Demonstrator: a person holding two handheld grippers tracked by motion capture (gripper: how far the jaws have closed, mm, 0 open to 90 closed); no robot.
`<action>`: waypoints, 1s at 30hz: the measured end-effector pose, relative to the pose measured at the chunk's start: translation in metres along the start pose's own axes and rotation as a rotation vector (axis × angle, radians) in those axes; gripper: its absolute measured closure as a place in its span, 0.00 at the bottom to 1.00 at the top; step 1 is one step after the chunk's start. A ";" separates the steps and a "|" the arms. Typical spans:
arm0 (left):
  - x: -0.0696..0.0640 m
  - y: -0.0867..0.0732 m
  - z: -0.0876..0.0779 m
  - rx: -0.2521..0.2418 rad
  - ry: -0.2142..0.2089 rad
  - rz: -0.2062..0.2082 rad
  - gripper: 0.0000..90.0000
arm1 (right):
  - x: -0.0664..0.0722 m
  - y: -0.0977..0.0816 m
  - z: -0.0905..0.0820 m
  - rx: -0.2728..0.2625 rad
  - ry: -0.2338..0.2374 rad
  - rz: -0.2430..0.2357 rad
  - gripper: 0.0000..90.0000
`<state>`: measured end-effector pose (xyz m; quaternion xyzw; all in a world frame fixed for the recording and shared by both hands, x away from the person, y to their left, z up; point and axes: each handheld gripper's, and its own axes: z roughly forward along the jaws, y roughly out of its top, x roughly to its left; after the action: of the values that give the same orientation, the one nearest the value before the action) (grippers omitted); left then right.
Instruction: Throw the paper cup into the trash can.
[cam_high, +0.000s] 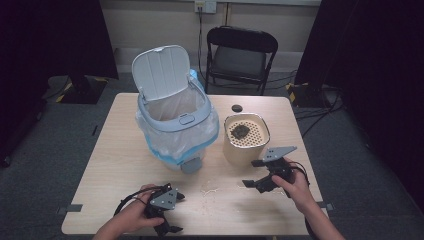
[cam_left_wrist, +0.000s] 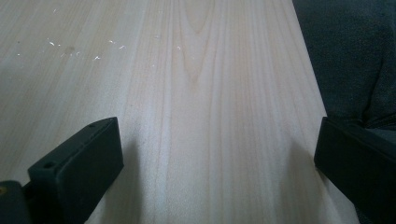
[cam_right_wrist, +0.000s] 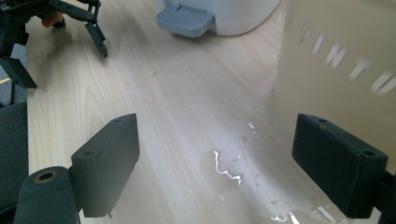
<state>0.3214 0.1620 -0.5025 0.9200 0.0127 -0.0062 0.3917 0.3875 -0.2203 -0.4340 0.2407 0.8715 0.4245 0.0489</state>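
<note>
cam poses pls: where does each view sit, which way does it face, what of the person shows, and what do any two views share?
High view: above the person's side, facing forward and down on the table, bin and beige container; both hands and each hand-held gripper show.
Left gripper view: on the left hand-held gripper, low over bare wood toward the table edge; its two jaws show.
Right gripper view: on the right hand-held gripper, facing the bin's pedal; its jaws show.
Shared: the right gripper view and high view both show the left hand-held gripper and the container.
</note>
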 end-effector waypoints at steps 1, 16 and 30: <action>0.000 0.000 0.000 -0.003 0.000 -0.001 0.01 | 0.000 -0.004 0.001 0.003 0.002 0.002 0.16; 0.000 0.000 0.000 0.005 0.005 -0.001 0.00 | 0.009 -0.039 0.025 0.055 -0.004 -0.018 0.16; -0.001 0.001 0.001 0.003 0.015 -0.008 0.00 | 0.016 -0.055 0.038 0.058 -0.029 -0.087 0.15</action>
<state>0.3205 0.1611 -0.5025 0.9205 0.0194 -0.0009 0.3903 0.3637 -0.2146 -0.4985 0.2100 0.8922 0.3931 0.0732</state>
